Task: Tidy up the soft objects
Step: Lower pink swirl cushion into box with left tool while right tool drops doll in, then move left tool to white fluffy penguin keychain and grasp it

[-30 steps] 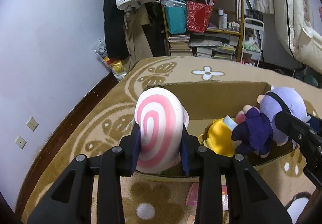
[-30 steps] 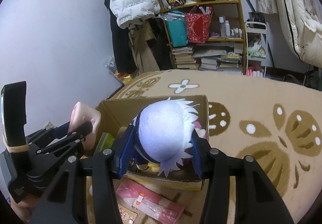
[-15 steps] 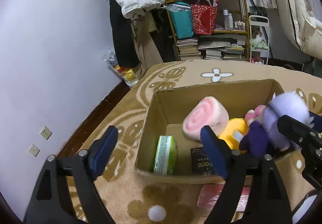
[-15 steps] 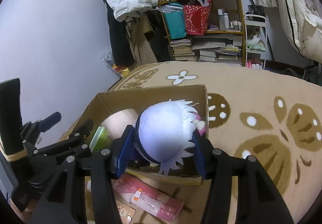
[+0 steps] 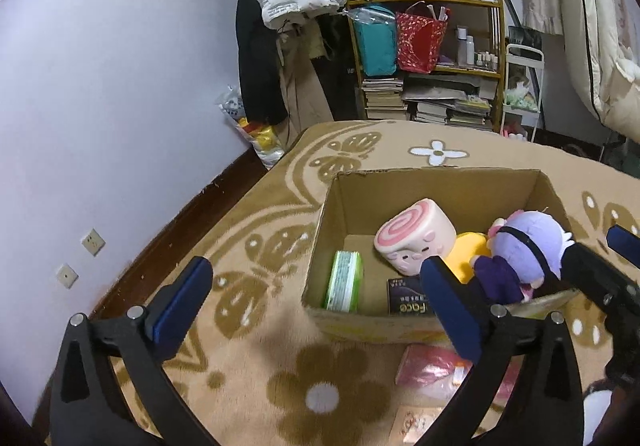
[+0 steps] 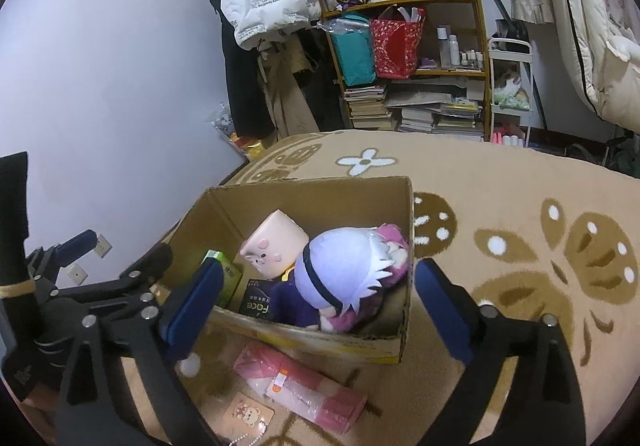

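Note:
A cardboard box [image 5: 440,185] [image 6: 312,187] stands on the rug. Inside lie a pink swirl roll plush [image 5: 414,234] [image 6: 276,246], a yellow plush [image 5: 468,254], and a purple doll with pale lilac hair [image 5: 520,258] [image 6: 340,278]. My left gripper [image 5: 316,306] is open and empty, above the box's near left corner. My right gripper [image 6: 320,306] is open and empty, its fingers on either side of the doll, which rests in the box's right end.
A green pack [image 5: 344,280] and a black "Face" box [image 5: 408,296] lie in the carton. A pink packet [image 6: 300,386] and a small card [image 6: 248,414] lie on the rug in front. A cluttered shelf [image 5: 428,57] and hanging coats stand behind.
My left gripper opened and dropped the pink roll plush into the box. My right gripper then opened and let the purple doll settle in the box. Both grippers drew back and up.

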`<state>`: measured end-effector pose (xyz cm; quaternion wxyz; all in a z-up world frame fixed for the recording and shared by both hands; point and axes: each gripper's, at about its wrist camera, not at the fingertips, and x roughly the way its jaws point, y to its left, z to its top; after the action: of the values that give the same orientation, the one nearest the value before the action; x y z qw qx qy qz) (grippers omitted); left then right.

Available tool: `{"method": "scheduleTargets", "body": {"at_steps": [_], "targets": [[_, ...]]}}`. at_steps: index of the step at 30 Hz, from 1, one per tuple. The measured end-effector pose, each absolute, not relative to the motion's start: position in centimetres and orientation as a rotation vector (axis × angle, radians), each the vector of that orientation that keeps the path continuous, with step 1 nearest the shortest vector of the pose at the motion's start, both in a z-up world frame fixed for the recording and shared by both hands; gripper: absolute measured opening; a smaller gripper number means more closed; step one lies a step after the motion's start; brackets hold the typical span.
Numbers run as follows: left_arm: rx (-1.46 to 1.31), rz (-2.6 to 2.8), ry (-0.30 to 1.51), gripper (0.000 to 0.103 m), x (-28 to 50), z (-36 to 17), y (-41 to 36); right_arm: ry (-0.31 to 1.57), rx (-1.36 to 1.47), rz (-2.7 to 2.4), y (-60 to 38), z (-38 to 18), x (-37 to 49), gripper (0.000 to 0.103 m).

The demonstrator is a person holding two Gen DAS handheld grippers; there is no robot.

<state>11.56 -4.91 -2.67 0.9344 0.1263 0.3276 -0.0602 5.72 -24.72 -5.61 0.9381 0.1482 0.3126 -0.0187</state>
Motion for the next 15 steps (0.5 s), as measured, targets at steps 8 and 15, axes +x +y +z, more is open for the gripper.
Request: {"method": "scheduleTargets", "body": {"at_steps": [8, 15], "targets": [[0.175, -0.133, 0.751, 0.103, 10.1, -1.6, -2.2, 0.629, 0.319, -0.033, -24.8, -4.2, 3.7, 0.103], [0.156, -0.136, 0.837, 0.103, 8.3, -2.0, -0.4, 0.642, 0.312, -0.025, -24.3, -4.0, 2.0, 0.103]]}}
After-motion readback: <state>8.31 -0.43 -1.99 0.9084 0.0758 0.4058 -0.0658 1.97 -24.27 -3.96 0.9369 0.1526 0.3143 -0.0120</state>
